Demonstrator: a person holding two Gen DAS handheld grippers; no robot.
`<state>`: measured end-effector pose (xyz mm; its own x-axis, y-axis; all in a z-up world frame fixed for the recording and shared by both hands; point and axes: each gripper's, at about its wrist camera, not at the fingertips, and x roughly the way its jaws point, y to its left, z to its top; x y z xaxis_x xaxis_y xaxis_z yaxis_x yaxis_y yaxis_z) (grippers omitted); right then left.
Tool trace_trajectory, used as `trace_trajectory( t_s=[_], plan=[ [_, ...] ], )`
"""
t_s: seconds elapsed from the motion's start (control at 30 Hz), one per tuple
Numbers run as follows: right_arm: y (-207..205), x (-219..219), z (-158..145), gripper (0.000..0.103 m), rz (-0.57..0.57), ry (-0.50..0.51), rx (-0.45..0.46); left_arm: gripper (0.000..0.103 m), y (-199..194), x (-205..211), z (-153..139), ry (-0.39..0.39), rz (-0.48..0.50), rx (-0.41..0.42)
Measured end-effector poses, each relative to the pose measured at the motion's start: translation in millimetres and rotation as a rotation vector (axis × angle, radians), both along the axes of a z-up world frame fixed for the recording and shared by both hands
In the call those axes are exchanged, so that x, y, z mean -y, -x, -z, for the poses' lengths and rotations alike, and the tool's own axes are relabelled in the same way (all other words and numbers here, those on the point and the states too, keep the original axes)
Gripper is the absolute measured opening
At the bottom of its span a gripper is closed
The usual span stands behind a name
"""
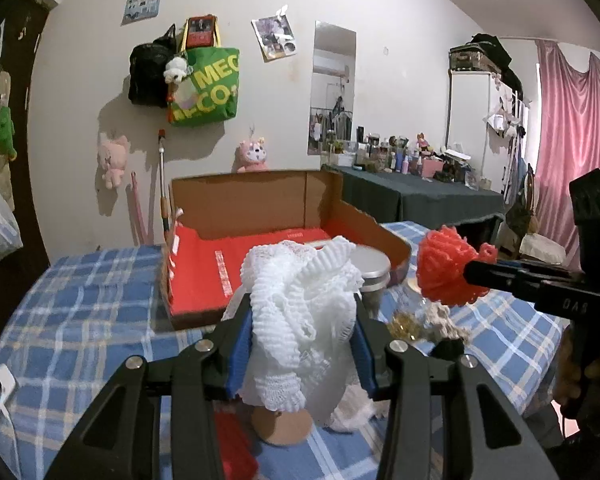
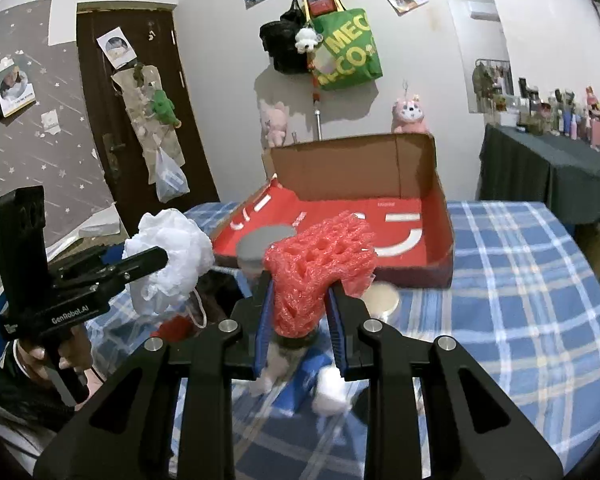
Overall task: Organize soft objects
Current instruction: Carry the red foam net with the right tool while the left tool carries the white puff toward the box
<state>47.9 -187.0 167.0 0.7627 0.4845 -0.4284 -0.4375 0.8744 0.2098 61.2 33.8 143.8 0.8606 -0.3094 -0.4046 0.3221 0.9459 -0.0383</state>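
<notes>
Two grippers raised over plaid table (image 2: 520,280): left gripper (image 1: 302,316) clamping white net (image 1: 300,320), right gripper (image 2: 298,304) clamping red net (image 2: 320,268), before cardboard box (image 2: 356,168).

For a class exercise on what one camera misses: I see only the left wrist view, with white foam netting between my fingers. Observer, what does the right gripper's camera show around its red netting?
Observer: The right gripper is shut on the red foam net, which bulges above its blue pads.
Operator: What lies under it?
Observer: A blue-and-white soft item on the checked cloth.
Operator: And to my far left?
Observer: A dark door with a white plastic bag hanging on it.
Operator: Is the box empty?
Observer: No soft objects show on the box floor visible from here.
</notes>
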Motion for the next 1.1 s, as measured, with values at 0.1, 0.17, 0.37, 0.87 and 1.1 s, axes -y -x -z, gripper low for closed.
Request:
trace_trajectory(
  t_s=[0.1,0.17,0.37,0.87,1.1],
  plan=[
    [-12.1,0.9,-8.9,0.024,-0.008,0.01,0.018,0.046,-10.3,-2.3,-10.0,-0.006,0.008,0.016],
    [-21.5,1.0,-14.1,0.024,-0.019,0.019,0.022,0.046,-20.7,-3.2,-15.7,-0.006,0.022,0.015],
    [-57.5,-2.5,-24.5,0.024,-0.093,0.051,-0.004,0.046,-54.2,-2.6,-26.2,-0.023,0.084,-0.028],
    [-161.5,-37.8,-28.4,0.024,-0.241,0.15,-0.14,0.046,-151.4,16.7,-30.9,-0.17,0.204,-0.14],
    [-242.0,-48.2,-8.9,0.024,-0.2,0.173,-0.251,0.046,-221.8,28.4,-13.3,-0.219,0.212,-0.251]
  ],
)
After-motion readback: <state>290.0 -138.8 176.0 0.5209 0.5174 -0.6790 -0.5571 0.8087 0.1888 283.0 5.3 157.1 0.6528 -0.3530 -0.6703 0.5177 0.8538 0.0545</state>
